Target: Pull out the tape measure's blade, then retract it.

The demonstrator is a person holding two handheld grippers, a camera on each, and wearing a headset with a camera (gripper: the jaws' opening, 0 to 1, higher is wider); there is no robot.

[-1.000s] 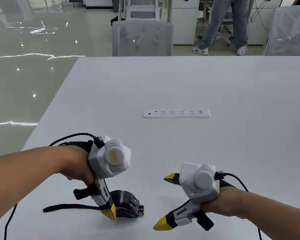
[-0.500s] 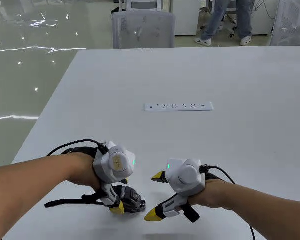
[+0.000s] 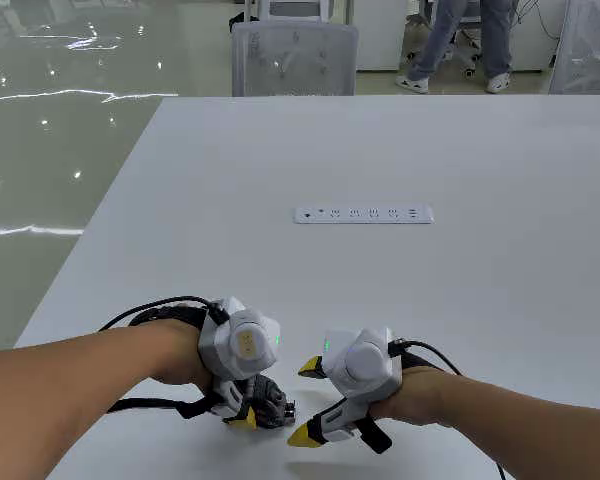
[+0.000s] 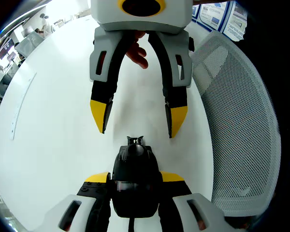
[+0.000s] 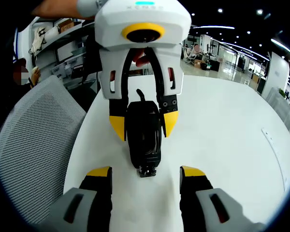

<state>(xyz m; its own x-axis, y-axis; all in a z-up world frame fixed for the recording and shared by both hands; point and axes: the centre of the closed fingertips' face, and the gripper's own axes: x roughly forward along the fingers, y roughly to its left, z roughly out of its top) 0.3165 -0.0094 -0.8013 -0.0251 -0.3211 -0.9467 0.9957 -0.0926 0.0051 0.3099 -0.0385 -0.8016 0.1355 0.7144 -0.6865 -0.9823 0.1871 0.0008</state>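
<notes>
The tape sits bottom centre in the head view, at the near edge of the table, pinched by its two flanks in the left gripper. In the left gripper view the black case's long axis runs up the frame between the yellow fingertips, nose toward the top. Above it the right gripper faces the nose with fingers spread wide, touching nothing. The nose lies just short of the gap between their tips.

left tool clamped | right tool spread wide, facing left tool
</notes>
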